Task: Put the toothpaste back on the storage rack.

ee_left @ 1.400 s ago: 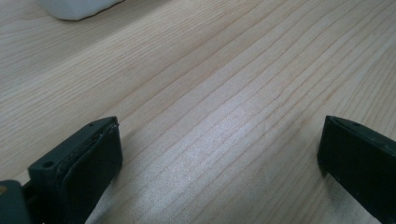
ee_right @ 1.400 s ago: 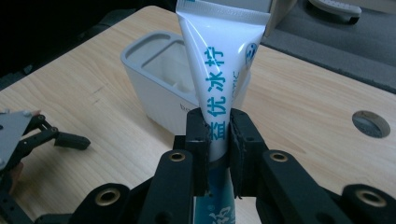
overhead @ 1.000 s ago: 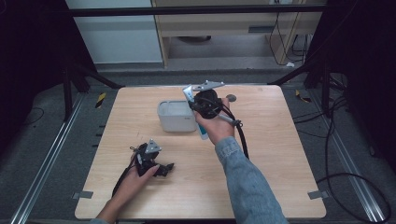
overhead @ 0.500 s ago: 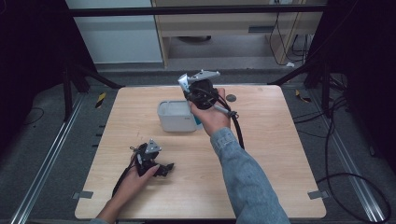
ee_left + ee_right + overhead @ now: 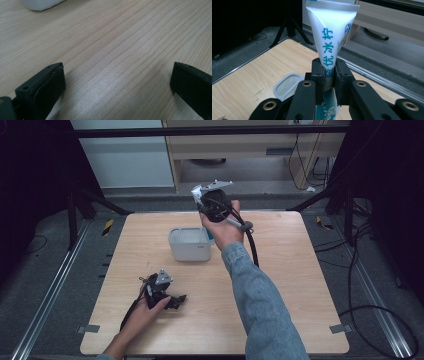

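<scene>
Left gripper point(image 5: 170, 298): rests low on the worktop point(image 5: 300, 285) near its front left part, held in the person's left hand point(image 5: 145, 312). Jaws stand wide, nothing between them but bare wood grain. Ahead of the jaws and off to their left, the corner of the white container point(image 5: 41, 3). Open worktop lies ahead of and beside these jaws.

White container point(image 5: 190, 244): lidless tub, mid worktop, below and to the left of the right jaws; in the right gripper view its rim shows point(image 5: 287, 86) beneath the jaws, to their left.

Right gripper point(image 5: 329, 77): raised above the worktop, past the tub's far right corner. Jaws clamped tight on a toothpaste tube point(image 5: 332, 35), white with blue lettering, gripped across its lower body; the crimped flat end stands up beyond the jaws, the cap end hangs behind them.

Handling note, as judged: if the tube is meant for the tub, keep the clamp firm, as the soft wall can slip. Bring the jaws over the opening, lower until the cap end clears the rim, then release.

Room: far worktop edge lies close beyond the raised jaws; free space to their right; cable point(image 5: 252, 250) trails along the sleeve point(image 5: 260, 305).
</scene>
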{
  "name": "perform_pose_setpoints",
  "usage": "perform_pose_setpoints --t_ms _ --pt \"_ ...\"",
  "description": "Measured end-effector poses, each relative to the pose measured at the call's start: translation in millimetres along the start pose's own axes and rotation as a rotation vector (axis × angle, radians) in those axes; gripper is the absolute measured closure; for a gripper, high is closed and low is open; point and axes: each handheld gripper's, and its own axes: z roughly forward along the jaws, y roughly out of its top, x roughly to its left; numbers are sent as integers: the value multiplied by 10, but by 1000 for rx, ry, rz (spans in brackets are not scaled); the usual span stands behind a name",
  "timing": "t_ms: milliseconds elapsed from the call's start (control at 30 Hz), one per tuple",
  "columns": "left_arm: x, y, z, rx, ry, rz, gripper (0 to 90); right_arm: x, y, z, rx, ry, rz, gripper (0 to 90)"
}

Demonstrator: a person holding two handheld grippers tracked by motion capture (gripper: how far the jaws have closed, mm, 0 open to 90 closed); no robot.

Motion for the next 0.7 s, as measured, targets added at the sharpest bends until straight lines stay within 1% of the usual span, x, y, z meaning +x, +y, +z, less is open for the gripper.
perform_pose_setpoints --t_ms 67,167,300,400,500,667,700 --pt "0 0 0 0 0 0 0 -14 38 30 -10 -2 10 797" --pt "0 0 0 0 -1 0 0 -14 95 83 -22 -13 7 797" --pt "0 0 0 0 -1 0 0 -19 127 122 -31 -13 15 797" --pt "0 0 0 0 -1 0 0 -24 137 161 -31 -21 8 797" --pt "0 0 0 0 -1 -1 0 -31 143 188 -37 -18 18 797" --pt "0 0 0 0 -1 0 0 -40 140 212 -50 -21 16 797" --pt "0 0 0 0 -1 0 0 -40 140 217 -52 -22 23 797"
